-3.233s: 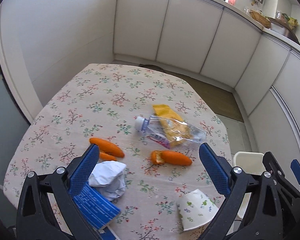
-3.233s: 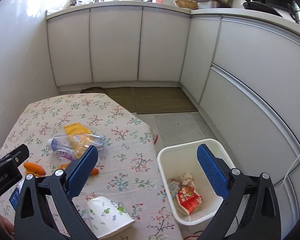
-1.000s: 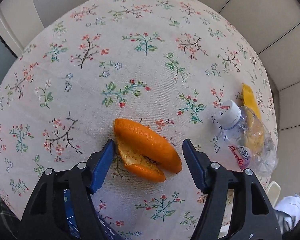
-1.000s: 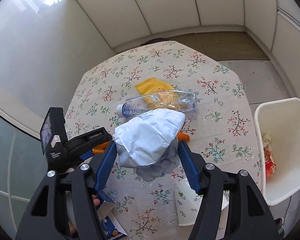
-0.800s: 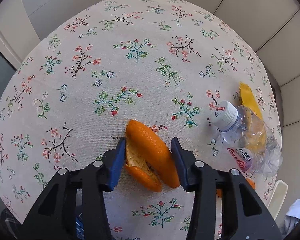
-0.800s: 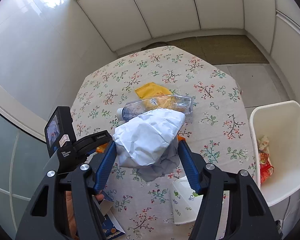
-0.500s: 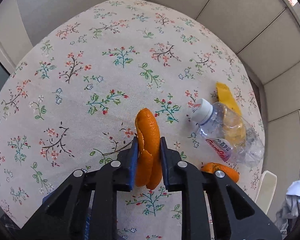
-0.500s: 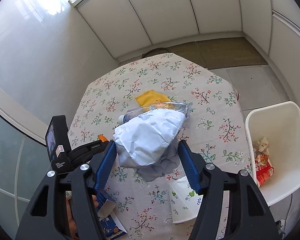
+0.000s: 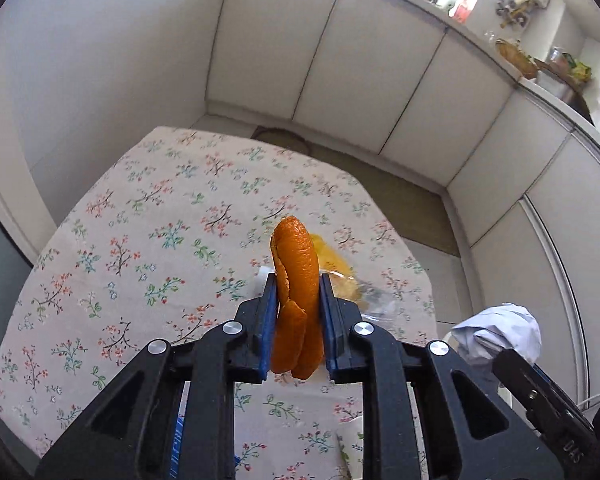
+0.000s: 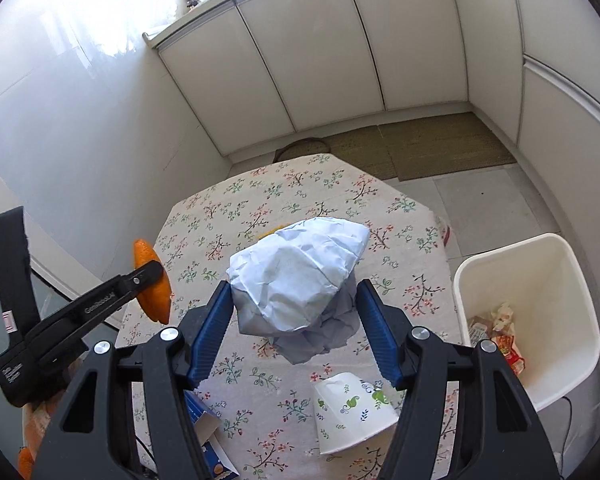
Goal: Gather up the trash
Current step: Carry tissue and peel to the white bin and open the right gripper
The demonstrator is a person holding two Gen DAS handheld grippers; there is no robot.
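Observation:
My left gripper (image 9: 298, 286) is shut on a curled orange peel (image 9: 296, 256) and holds it upright above the floral table (image 9: 140, 240). In the right wrist view the same peel (image 10: 154, 300) hangs at the left, off the table's edge. My right gripper (image 10: 294, 296) is shut on a large crumpled ball of white paper (image 10: 300, 268) above the table's middle. That paper (image 9: 500, 332) also shows at the right of the left wrist view. A clear plastic bottle (image 9: 374, 300) and a yellow wrapper (image 9: 330, 254) lie on the table, mostly hidden behind the peel.
A white bin (image 10: 572, 280) with wrappers inside stands on the floor right of the table. A crushed paper cup (image 10: 352, 412) and a blue carton (image 10: 208, 436) lie at the table's near edge. White cabinets ring the room.
The left jaws closed on the orange peel and lifted it off the table, tipping the view up toward the cabinets. The right gripper rose slightly with the paper.

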